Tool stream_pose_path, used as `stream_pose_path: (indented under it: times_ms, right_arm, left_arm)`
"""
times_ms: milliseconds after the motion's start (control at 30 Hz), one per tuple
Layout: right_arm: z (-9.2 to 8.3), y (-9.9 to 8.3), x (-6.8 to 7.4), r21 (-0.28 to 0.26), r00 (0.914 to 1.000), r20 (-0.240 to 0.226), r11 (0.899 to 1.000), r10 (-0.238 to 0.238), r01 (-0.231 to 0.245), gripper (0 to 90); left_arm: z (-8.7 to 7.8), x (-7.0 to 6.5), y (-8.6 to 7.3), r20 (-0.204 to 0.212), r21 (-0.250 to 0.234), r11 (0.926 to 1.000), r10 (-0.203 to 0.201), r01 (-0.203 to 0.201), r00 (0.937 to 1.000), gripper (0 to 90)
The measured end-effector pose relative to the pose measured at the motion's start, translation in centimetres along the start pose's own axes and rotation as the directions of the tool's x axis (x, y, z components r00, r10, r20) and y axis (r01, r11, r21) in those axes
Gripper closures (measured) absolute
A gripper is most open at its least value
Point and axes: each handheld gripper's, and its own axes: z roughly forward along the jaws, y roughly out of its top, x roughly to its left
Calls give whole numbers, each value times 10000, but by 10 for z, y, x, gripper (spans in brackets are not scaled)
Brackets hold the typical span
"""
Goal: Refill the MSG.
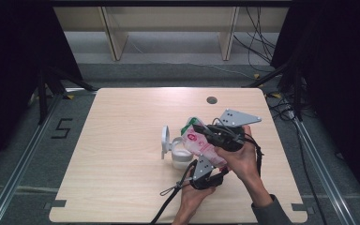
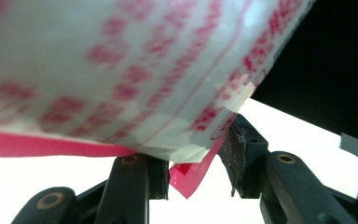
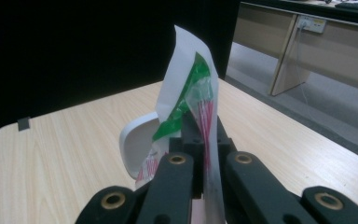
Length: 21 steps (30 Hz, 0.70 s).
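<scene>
1. Wooden worktop (image 1: 122,154) carries everything we see; a grey round insert (image 1: 211,100) sits near its far edge.
2. We see a white lidded container (image 1: 176,152) standing open beneath the bag.
3. We hold a white plastic bag (image 1: 201,145) with red blurred print and a green band above it.
4. Our right gripper (image 3: 200,135) has its jaws pressed together, pinching the bag's edge.
5. Our left gripper (image 2: 193,161) has jaws spread, the bag's corner loose between them.

One plastic bag (image 1: 200,143) with red print and a green patch; one white container (image 1: 181,158), with one round white lid (image 1: 165,138) standing open at its side; two grippers, the left gripper (image 1: 207,176) and the right gripper (image 1: 202,130); two hands; one wooden table (image 1: 122,154); one dark round hole (image 1: 211,100) in the tabletop.
</scene>
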Motion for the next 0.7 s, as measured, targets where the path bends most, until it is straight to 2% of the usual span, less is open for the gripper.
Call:
stream_pose_path:
  times_ms: [100,167,200,233,267,333,400,467,500,533,567,633,667,700]
  right_arm:
    - [-6,-3,-7,-206,9994,-72,9992,329,-330,900]
    - [-11,-5,-11,-274,9982,-159,9979,578,-583,900]
    - [-14,-6,-12,-272,9958,-248,9957,881,-888,900]
    - [-15,-6,-15,-391,9951,-489,9953,863,-883,900]
    - [-17,-7,-16,-442,9941,-456,9940,979,-1000,900]
    - [-20,-7,-17,-453,9936,-334,9930,1080,-1095,900]
    - [-22,-8,-16,-472,9908,-425,9904,1282,-1302,900]
    - [-22,-10,-19,-588,9924,-479,9915,1133,-1161,900]
    - [-22,-11,-19,-594,9890,-692,9891,1306,-1348,900]
    - [-23,-12,-20,-586,9863,-680,9863,1505,-1545,900]
    - [-23,-12,-21,-658,9880,-699,9877,1375,-1421,900]
    - [-25,-13,-21,-676,9864,-615,9853,1527,-1567,900]
    - [-27,-13,-22,-690,9854,-665,9845,1568,-1613,900]
    - [-29,-13,-22,-658,9847,-636,9839,1620,-1661,900]
  left_arm:
    - [-4,2,-1,-151,403,9990,187,-181,9997,594]
    - [-6,2,-3,-39,366,9993,81,-80,10000,581]
    - [-8,2,-3,-81,476,9987,177,-173,9998,573]
    - [-9,2,-2,-107,616,9978,269,-262,9996,563]
    - [-9,2,-3,128,564,9979,299,-306,9995,550]
    - [-12,1,-2,30,683,9972,292,-294,9996,528]
    - [-13,2,-3,94,722,9970,281,-287,9996,505]
    - [-16,3,-2,65,939,9953,233,-238,9997,486]
    - [-17,4,-3,22,958,9952,216,-217,9998,480]
    - [-17,4,-3,-33,946,9953,210,-206,9998,474]
    - [-18,5,-4,-102,982,9950,207,-196,9997,463]
    - [-19,5,-4,-186,973,9952,125,-106,9997,445]
    - [-19,6,-5,-71,827,9966,4,2,10000,437]
    - [-21,5,-4,-229,903,9959,-38,59,9997,434]
